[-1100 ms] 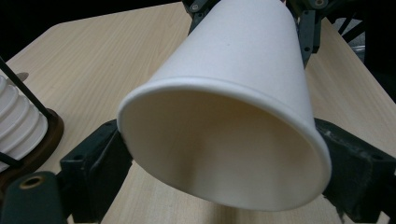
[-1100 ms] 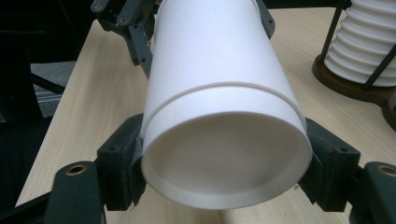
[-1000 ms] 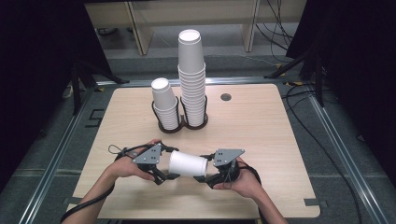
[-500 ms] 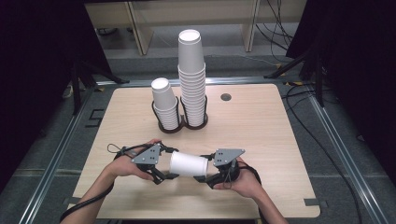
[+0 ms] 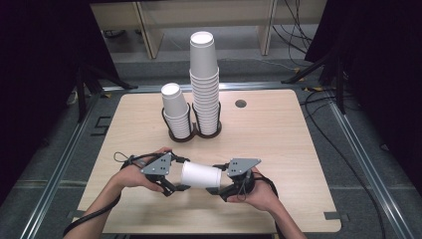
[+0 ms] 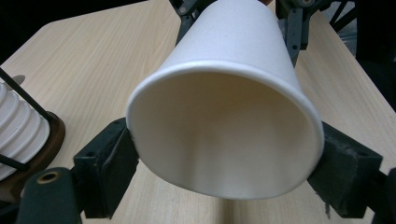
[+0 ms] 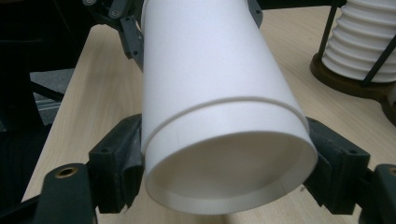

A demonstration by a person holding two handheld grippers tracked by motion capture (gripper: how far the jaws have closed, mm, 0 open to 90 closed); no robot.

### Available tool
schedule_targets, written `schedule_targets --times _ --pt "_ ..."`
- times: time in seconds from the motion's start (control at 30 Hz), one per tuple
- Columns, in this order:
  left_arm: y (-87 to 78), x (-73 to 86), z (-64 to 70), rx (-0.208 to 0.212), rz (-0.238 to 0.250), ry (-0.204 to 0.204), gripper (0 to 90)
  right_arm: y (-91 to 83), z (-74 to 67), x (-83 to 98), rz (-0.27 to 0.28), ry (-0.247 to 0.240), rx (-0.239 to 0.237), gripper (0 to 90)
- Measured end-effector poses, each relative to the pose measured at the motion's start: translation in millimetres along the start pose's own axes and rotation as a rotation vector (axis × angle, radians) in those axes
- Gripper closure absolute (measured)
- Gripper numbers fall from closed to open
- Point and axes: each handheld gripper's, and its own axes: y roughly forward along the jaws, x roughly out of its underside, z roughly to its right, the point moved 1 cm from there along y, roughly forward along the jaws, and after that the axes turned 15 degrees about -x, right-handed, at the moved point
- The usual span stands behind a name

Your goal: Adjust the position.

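Gripping unmarked white cup — left gripper | right gripper opening

Wooden table, two stacks of white cups in a black holder, floor cables

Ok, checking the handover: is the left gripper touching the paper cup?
Touching: left gripper view shows the left gripper pressing both sides of the paper cup, between jaws that have just been closing.

Cup far end hidden behind its own mouth in left gripper view, cup stacks cut by frame edges, person's forearms cropped at bottom.
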Motion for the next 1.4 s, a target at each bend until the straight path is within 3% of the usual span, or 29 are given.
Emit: schedule_targets --times 0.1,0.23,0.27,0.33,0.4,0.57,0.63,0.73,0.8,0.87,0.9,0.93,1.0,1.07,1.1,1.4 --pt "0.2 -2.2 1.2 0.001 -0.008 -0.002 16.6 0.2 0.0 0.1 0.007 0.006 0.006 20.3" --pt "-0.5 -5.8 0.2 -0.014 -0.026 0.03 16.6 0.1 0.5 -0.4 0.005 0.001 0.007 17.4" --pt "-1.0 -9.0 0.6 -0.011 -0.033 0.038 16.6 -0.1 -0.4 -0.8 0.001 0.019 0.019 15.6" --pt "-0.6 -10.3 1.7 -0.007 -0.034 0.022 16.6 -0.6 0.6 -1.1 0.002 0.0 0.028 15.3" --pt "-1.9 -15.6 -0.7 -0.019 -0.064 0.064 16.6 -2.0 -0.3 -2.4 0.004 0.009 0.037 15.0" --pt "-2.1 -21.7 -2.4 -0.026 -0.071 0.069 16.6 -5.0 0.2 -4.7 0.012 0.004 0.068 14.8" --pt "-2.7 -26.4 -4.0 -0.027 -0.089 0.104 16.6 -6.9 0.4 -5.4 0.004 -0.003 0.076 15.0" --pt "-2.9 -30.5 -4.6 -0.028 -0.09 0.105 16.7 -7.4 -0.4 -6.0 0.001 -0.001 0.077 15.1" --pt "-3.3 -32.6 -6.9 -0.027 -0.105 0.134 16.8 -8.6 -1.2 -6.2 -0.004 0.015 0.069 15.1" --pt "-2.6 -33.0 -7.3 -0.032 -0.105 0.125 16.8 -9.8 -0.3 -6.4 -0.002 -0.007 0.076 15.1" --pt "-3.2 -33.4 -8.9 -0.032 -0.113 0.141 16.9 -10.2 -1.5 -6.2 0.002 0.012 0.069 15.2" --pt "-3.2 -33.4 -8.6 -0.028 -0.11 0.123 16.9 -10.7 -0.6 -6.1 0.004 0.006 0.071 15.1" --pt "-3.3 -33.4 -8.9 -0.026 -0.111 0.125 16.9 -12.6 -0.4 -5.3 0.0 0.012 0.076 15.1" --pt "-4.9 -33.7 -11.4 -0.031 -0.134 0.16 16.9 -14.2 0.2 -4.8 0.011 0.016 0.08 15.1" --pt "-4.6 -33.2 -10.1 -0.037 -0.128 0.135 16.9 -14.9 0.6 -4.4 0.014 0.014 0.079 15.1" --pt "-7.8 -35.0 -17.6 -0.048 -0.18 0.162 16.9 -25.6 -0.5 -4.9 0.007 0.011 0.091 15.2"
